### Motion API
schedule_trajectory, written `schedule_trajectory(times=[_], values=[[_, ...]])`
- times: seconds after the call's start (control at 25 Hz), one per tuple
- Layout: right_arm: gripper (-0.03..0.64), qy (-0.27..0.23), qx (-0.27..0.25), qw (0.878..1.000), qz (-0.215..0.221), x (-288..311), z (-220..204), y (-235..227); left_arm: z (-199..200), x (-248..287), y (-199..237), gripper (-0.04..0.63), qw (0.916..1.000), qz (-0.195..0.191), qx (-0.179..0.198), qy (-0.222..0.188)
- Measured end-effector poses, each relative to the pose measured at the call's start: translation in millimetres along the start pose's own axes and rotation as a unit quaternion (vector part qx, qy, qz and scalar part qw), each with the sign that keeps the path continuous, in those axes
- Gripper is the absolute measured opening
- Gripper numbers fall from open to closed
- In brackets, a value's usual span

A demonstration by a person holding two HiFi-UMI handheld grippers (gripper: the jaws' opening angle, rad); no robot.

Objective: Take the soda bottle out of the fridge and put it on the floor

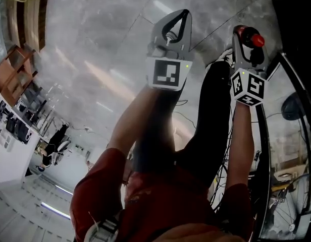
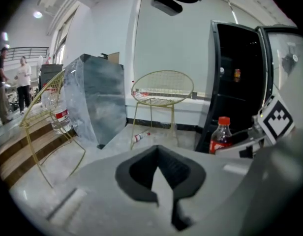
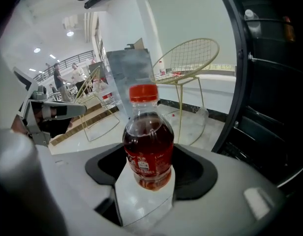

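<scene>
- The left gripper (image 1: 183, 15) hangs empty, its jaws pressed together at the tips.
- The right gripper (image 1: 245, 40) pinches the soda bottle (image 3: 148, 149) around its labelled belly, upright, outside the open fridge (image 3: 274, 107) and off the ground.
- The nearly full plastic bottle probably feels weighty, smooth and slightly yielding, so the mid-body grip suits it.
- The polished stone floor (image 1: 105, 49) looks hard, level and slick.

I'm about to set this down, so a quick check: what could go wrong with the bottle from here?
1. The right tool grips the bottle low on its body, so it could tilt or slip when set down.
2. The fridge edge is close on that side; a swing could knock it.
3. The floor looks glossy, so the bottle might slide on release.
</scene>
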State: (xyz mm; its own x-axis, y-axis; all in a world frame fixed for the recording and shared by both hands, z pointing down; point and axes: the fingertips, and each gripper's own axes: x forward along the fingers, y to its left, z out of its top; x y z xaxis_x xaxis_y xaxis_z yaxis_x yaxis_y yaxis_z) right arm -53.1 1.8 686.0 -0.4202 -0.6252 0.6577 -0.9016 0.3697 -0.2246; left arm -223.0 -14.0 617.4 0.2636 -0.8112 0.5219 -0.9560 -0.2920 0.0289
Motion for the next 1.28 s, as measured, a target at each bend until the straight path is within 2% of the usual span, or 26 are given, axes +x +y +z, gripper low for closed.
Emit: schedule_trajectory(times=[0.2,0.36,0.56,0.64,0.76,0.88,1.08,1.28], values=[[0.293,0.008,-0.014,1.0,0.007,44,-47,-10,-57,36,-1,-0.002,0.9999,-0.014,0.007,0.0],[0.293,0.007,-0.033,0.999,0.019,86,-85,-19,-101,70,-4,-0.002,0.9992,-0.035,-0.016,-0.007],[0.293,-0.004,-0.072,0.997,0.026,143,-134,-40,-156,120,-21,-0.002,0.9959,-0.088,0.013,-0.018],[0.293,-0.009,-0.089,0.996,0.026,167,-149,-48,-177,141,-21,-0.002,0.9945,-0.1,0.012,-0.026],[0.293,-0.013,-0.114,0.993,0.034,195,-169,-55,-209,166,-17,-0.002,0.9939,-0.104,0.007,-0.035],[0.293,-0.025,-0.116,0.992,0.043,224,-186,-63,-238,191,-14,-0.002,0.9932,-0.108,0.024,-0.038],[0.293,-0.055,-0.145,0.986,0.065,266,-187,-71,-254,217,-5,-0.002,0.9918,-0.097,0.011,-0.082],[0.293,-0.09,-0.152,0.982,0.065,290,-184,-77,-271,220,-8,-0.002,0.9897,-0.086,0.05,-0.103]])
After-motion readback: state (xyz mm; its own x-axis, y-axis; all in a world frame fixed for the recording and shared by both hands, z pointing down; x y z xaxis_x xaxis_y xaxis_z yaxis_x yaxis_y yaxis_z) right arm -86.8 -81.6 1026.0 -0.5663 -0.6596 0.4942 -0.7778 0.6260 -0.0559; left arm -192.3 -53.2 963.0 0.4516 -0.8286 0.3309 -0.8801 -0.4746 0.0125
